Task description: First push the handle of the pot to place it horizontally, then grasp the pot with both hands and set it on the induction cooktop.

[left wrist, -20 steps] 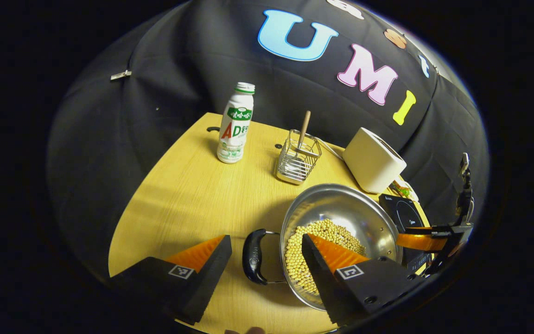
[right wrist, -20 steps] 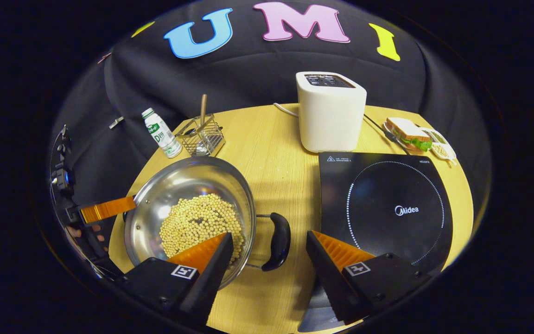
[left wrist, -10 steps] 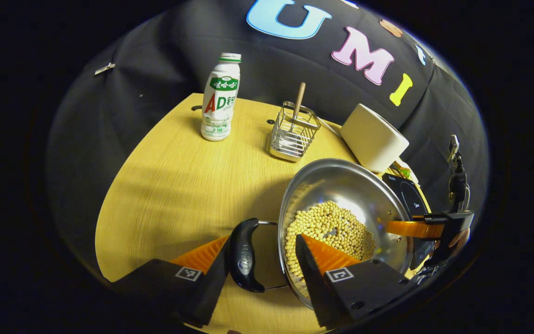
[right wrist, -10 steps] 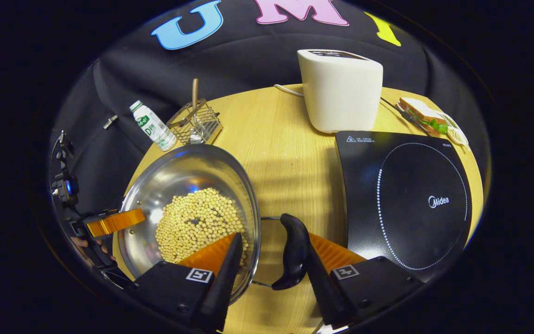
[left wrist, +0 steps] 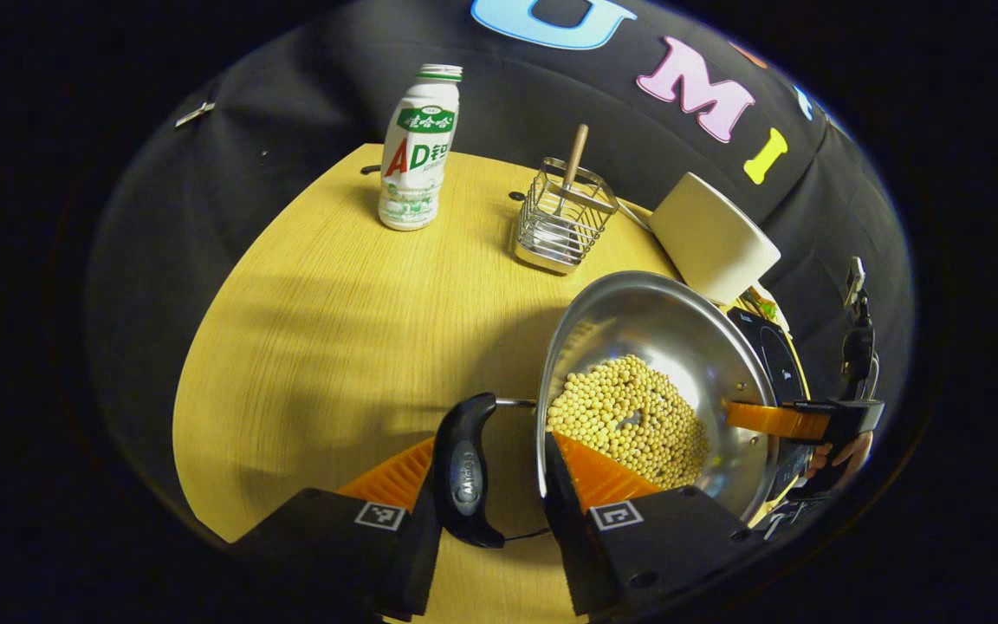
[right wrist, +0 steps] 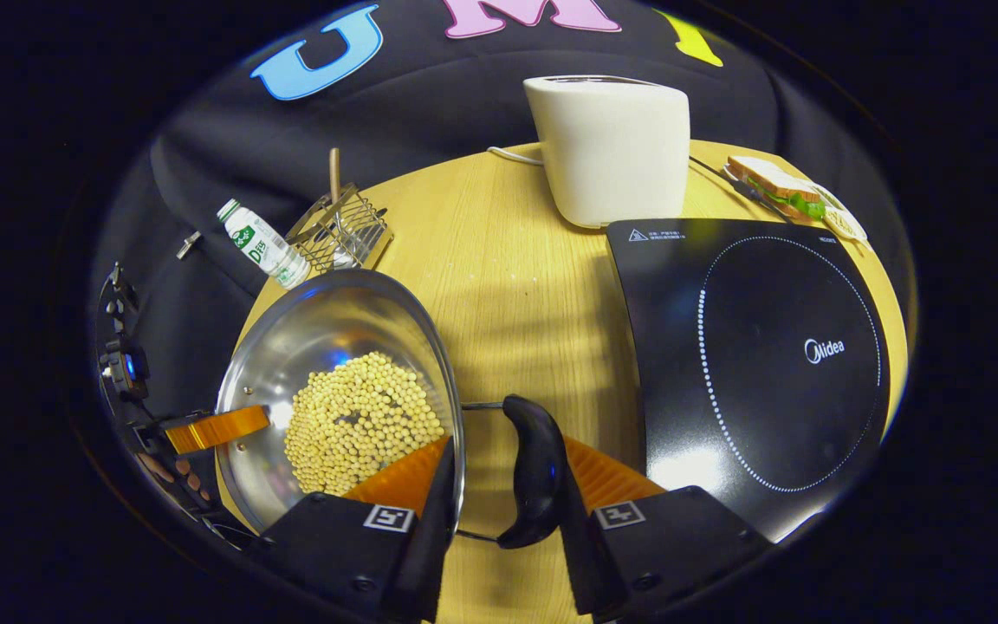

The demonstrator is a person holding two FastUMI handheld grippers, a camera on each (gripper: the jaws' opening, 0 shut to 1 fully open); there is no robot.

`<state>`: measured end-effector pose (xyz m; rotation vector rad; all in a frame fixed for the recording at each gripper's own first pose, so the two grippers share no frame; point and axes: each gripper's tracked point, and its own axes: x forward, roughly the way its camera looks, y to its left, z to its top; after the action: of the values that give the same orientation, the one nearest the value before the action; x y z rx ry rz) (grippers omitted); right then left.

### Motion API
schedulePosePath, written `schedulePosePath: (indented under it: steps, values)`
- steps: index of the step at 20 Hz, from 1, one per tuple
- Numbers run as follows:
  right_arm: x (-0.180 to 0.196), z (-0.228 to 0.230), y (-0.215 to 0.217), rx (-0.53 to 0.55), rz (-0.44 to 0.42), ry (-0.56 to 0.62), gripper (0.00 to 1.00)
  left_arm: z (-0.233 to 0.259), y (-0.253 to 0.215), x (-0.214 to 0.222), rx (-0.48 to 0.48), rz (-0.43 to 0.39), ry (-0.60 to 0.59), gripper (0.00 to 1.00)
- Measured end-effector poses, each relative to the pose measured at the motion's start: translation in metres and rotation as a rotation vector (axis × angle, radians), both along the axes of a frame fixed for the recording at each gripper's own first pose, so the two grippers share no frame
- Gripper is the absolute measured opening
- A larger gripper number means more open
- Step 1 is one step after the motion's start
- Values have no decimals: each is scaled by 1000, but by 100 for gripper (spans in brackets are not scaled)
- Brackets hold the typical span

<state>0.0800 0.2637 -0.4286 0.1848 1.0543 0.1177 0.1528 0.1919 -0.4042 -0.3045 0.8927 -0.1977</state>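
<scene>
Two grippers bracket a steel pot (left wrist: 664,347) of pale beans (left wrist: 629,416) on a round wooden table (left wrist: 317,303). In the left gripper view, the left gripper (left wrist: 492,494) has its fingers narrowed about the pot's black left handle (left wrist: 462,472), one finger against the handle's outer face, the other beside the pot wall; whether both press cannot be told. In the right gripper view, the right gripper (right wrist: 508,498) straddles the right handle (right wrist: 538,472) the same way, the outer finger touching it, the inner finger by the rim. Both handles look to lie level, so the pushing step appears done and the two-handed grasp is in hand. The pot sits left of the black induction cooktop (right wrist: 759,347), bare table between them. A white toaster (right wrist: 612,147) stands just behind the cooktop, with a sandwich (right wrist: 776,184) at the far edge; a bottle (left wrist: 417,147) and a wire utensil basket (left wrist: 561,217) stand behind the pot. Next, by the look of it: close firmly on both handles, lift evenly to keep the beans in, carry the pot right and lower it inside the cooktop's ring.
</scene>
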Motion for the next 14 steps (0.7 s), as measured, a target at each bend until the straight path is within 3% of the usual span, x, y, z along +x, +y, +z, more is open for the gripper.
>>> schedulePosePath:
  steps: [3, 8, 14]
  values:
    - [-1, -2, 1, 1, 10, 17, 54, 0, -1, -3, 9, 13, 10, 58]
    - [-17, 7, -2, -19, 43, 35, 54, 6, -4, -20, 22, 20, 23, 55]
    - [-20, 49, -26, -11, 58, -6, 54, 48, -31, -27, 33, 0, -15, 54]
